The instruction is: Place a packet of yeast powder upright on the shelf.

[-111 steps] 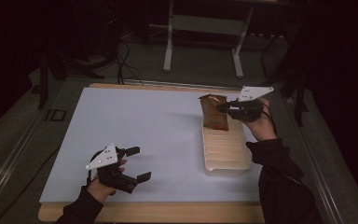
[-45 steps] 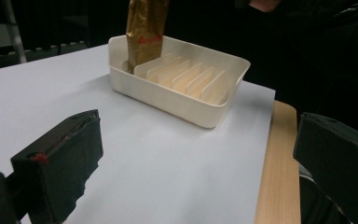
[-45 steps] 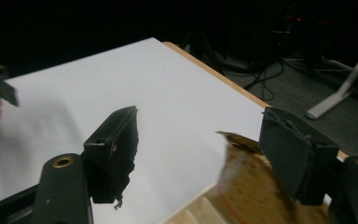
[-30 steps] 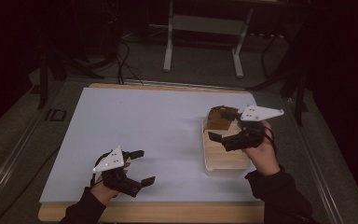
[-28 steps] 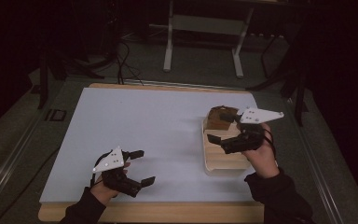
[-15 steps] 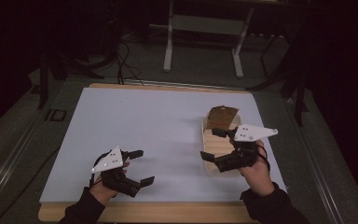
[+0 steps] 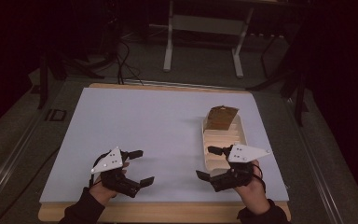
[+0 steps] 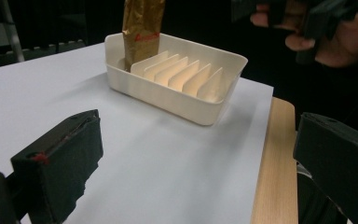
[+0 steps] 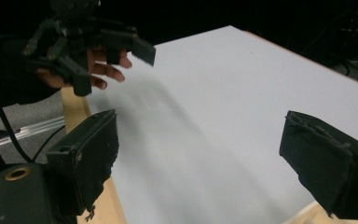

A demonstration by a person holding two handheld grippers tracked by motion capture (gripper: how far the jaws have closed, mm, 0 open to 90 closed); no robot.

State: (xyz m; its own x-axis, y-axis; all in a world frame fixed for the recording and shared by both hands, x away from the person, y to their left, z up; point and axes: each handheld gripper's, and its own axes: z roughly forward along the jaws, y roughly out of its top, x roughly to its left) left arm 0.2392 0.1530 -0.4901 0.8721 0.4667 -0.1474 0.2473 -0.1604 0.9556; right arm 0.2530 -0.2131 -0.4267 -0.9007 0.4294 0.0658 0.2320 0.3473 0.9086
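A cream tray (image 7: 244, 137) with several upright dividers sits right of centre on the white sheet. A brown packet (image 7: 221, 118) stands in its far slot. My right gripper (image 7: 205, 162) hovers at the tray's near end, jaws wide apart and empty. My left gripper (image 7: 144, 166) rests near the front left of the sheet, also open and empty. The left gripper view looks between its own jaws (image 8: 196, 158) at the tray (image 8: 168, 95), the packet (image 8: 142, 28) and the other hand's gripper (image 8: 307, 18). In the right gripper view, my open right gripper (image 9: 200, 158) faces bare sheet and the left gripper (image 9: 93, 42).
The white sheet (image 7: 144, 121) covers a wooden tabletop whose edge (image 7: 168, 212) shows along the front. Behind the table stand a metal frame (image 7: 200, 28) and cables on a dark floor.
My right gripper has let go of the packet at the tray's far end and drawn back to the near end, jaws open. The packet stays standing. The left gripper has barely moved.
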